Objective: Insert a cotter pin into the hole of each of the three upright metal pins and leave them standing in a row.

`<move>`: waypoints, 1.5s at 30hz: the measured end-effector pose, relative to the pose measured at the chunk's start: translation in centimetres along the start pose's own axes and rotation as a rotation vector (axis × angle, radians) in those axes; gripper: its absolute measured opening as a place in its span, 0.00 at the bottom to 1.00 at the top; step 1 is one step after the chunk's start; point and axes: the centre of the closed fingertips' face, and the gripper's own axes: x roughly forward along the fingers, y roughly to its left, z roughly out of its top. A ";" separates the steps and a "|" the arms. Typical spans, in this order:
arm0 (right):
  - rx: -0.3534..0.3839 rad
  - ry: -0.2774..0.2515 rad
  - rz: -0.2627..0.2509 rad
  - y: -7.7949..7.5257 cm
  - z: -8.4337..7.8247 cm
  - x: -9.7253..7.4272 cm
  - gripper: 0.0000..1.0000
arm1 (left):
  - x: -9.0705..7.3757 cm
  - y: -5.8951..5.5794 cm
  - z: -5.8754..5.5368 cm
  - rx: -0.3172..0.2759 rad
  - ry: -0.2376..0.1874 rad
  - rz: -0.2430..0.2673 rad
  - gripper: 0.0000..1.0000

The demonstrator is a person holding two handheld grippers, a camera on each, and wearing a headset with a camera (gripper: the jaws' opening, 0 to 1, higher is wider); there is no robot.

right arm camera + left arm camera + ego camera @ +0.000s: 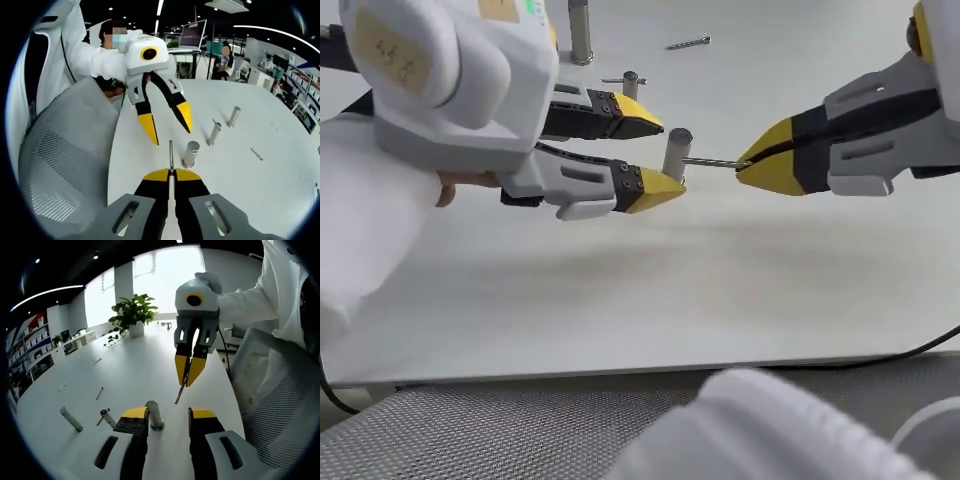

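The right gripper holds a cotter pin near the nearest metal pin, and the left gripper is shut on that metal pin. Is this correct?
The left gripper is open, its jaws either side of the metal pin, as the left gripper view shows. The right gripper does hold the cotter pin.

The right gripper (171, 173) pinches a cotter pin (170, 155) just beside the nearest metal pin (190, 153) (left gripper (172, 136) gaping above).
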 end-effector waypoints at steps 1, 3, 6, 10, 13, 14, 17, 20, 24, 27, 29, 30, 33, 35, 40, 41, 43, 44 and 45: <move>0.004 0.003 -0.003 -0.2 -0.2 0.0 0.00 | 0.1 0.4 -0.1 -0.003 0.000 0.002 0.30; 0.004 0.004 -0.010 -0.1 -0.2 -0.1 0.00 | 0.4 0.8 -0.1 -0.008 0.001 0.004 0.30; 0.008 0.014 -0.026 -0.6 -0.6 -0.3 0.00 | 0.9 1.5 -0.3 -0.009 0.012 0.007 0.30; 0.019 0.016 -0.041 -1.3 -1.1 -0.3 0.00 | 1.5 2.1 -0.4 -0.004 0.017 0.014 0.28; 0.028 0.021 -0.059 -2.1 -1.4 -0.3 0.00 | 2.0 2.8 -0.6 -0.006 0.031 0.037 0.28; 0.040 0.019 -0.063 -2.3 -1.4 -0.3 0.00 | 2.1 2.7 -0.7 -0.009 0.033 0.029 0.28; 0.043 0.010 -0.064 -2.5 -1.4 -0.1 0.00 | 2.3 2.7 -1.0 -0.013 0.041 0.024 0.26; 0.034 0.011 -0.057 -2.6 -1.4 0.2 0.00 | 2.5 2.6 -1.4 -0.036 0.053 0.012 0.20; 0.023 0.016 -0.049 -2.7 -1.5 0.7 0.00 | 2.4 2.3 -1.6 -0.035 0.063 -0.002 0.14; 0.025 0.013 -0.045 -2.8 -1.5 0.9 0.00 | 2.5 2.0 -1.5 -0.040 0.066 -0.015 0.11; 0.019 0.009 -0.042 -2.8 -1.4 1.1 0.00 | 2.5 2.0 -1.5 -0.035 0.067 -0.010 0.11; 0.017 0.008 -0.041 -2.9 -1.4 1.1 0.00 | 2.5 2.0 -1.5 -0.036 0.068 -0.009 0.11; 0.014 0.002 -0.034 -3.0 -1.2 1.3 0.00 | 2.4 2.1 -1.5 -0.043 0.068 -0.010 0.11; 0.015 -0.003 -0.029 -3.0 -1.1 1.4 0.00 | 2.4 2.0 -1.5 -0.042 0.069 -0.011 0.11; -0.008 -0.008 -0.014 -3.0 -0.6 2.0 0.00 | 2.3 2.0 -1.5 -0.041 0.075 -0.011 0.11; -0.028 0.000 -0.010 -3.0 -0.6 2.2 0.00 | 2.3 1.9 -1.5 -0.040 0.078 -0.011 0.11; -0.036 -0.001 -0.004 -3.0 -0.3 2.5 0.00 | 2.3 1.9 -1.4 -0.040 0.078 -0.009 0.11; -0.043 -0.001 0.002 -3.0 -0.1 2.6 0.00 | 2.3 1.8 -1.4 -0.041 0.078 -0.009 0.11; -0.047 -0.003 0.003 -3.0 0.1 2.8 0.00 | 2.2 1.8 -1.4 -0.041 0.078 -0.009 0.11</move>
